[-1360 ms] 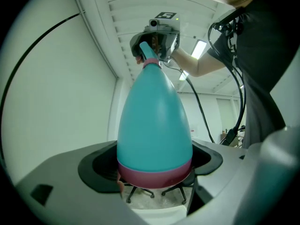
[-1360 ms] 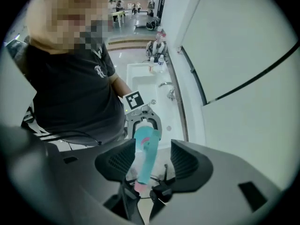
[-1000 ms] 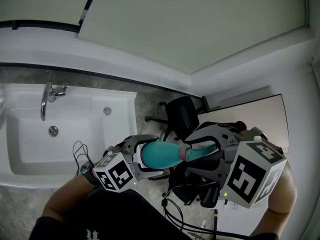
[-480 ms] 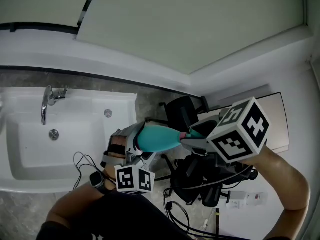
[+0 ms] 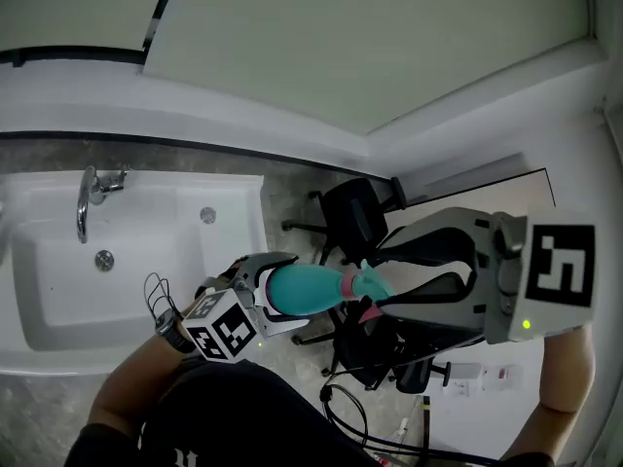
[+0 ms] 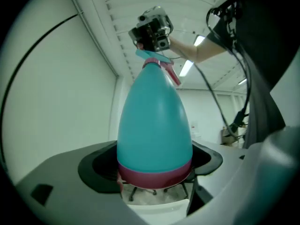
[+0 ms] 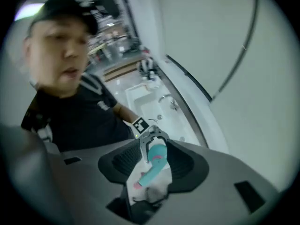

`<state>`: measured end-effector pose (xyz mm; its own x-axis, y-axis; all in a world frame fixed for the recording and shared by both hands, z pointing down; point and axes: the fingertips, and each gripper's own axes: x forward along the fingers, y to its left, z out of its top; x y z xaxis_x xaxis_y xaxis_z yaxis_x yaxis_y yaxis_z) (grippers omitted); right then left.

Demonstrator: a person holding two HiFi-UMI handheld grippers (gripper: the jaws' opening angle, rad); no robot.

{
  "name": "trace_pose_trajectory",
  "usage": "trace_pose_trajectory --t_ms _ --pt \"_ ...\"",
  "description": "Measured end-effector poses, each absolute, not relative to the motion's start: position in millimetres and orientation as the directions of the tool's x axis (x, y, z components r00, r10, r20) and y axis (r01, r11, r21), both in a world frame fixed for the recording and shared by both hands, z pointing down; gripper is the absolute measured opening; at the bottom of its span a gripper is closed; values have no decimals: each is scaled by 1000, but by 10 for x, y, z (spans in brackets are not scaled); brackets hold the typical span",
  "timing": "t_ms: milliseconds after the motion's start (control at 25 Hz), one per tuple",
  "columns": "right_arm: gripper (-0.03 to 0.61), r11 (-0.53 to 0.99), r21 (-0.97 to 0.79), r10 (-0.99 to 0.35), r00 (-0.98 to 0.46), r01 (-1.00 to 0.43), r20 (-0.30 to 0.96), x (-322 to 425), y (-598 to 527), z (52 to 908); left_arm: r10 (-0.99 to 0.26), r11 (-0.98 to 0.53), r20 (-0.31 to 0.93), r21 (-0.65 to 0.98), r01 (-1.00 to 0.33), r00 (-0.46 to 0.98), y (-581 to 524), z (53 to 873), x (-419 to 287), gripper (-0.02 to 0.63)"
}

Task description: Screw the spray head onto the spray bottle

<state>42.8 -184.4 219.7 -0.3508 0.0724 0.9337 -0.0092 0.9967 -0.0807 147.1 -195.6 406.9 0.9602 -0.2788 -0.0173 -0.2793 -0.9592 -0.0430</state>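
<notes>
A teal spray bottle point(image 5: 304, 291) with a magenta band at its base lies sideways in mid-air over the floor. My left gripper point(image 5: 271, 297) is shut on its base end, and in the left gripper view point(image 6: 154, 175) the bottle point(image 6: 154, 125) fills the space between the jaws. The teal spray head point(image 5: 367, 282) with its pink trigger sits on the bottle's neck. My right gripper point(image 5: 382, 280) straddles it. In the right gripper view point(image 7: 152, 172) the spray head point(image 7: 151, 171) lies between the dark pads with gaps on both sides, and the jaws are opening.
A white sink point(image 5: 39, 334) with a chrome faucet point(image 5: 90, 197) is at the left. A black office chair point(image 5: 355, 217) and loose cables point(image 5: 341, 412) are on the floor below the grippers. A white wall runs along the back.
My right gripper has turned about the spray head: its marker cube swung from above the head out to the right. The left gripper rolled back, its cube facing up-left again. The bottle stayed in place.
</notes>
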Motion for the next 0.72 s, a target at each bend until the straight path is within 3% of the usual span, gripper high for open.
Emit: trace_pose_trajectory --t_ms 40,120,240,440,720 --pt "158 986 12 53 -383 165 922 401 -1737 2052 -214 -976 -22 -35 -214 977 -1883 4060 1473 420" --pt "158 861 189 -64 -267 473 961 753 -1587 2004 -73 -997 -39 -7 -73 997 -1731 4042 1443 420" --pt "158 648 255 -238 -128 717 963 1045 -1547 2295 120 -992 -69 30 123 990 -1471 4028 1319 420" --pt "160 505 248 -203 -165 827 965 910 -1401 2623 249 -967 -38 49 250 968 -1214 4044 1191 420" --pt "160 366 233 -165 -184 901 969 738 -1311 2997 248 -964 37 106 243 968 -1161 4200 1036 420"
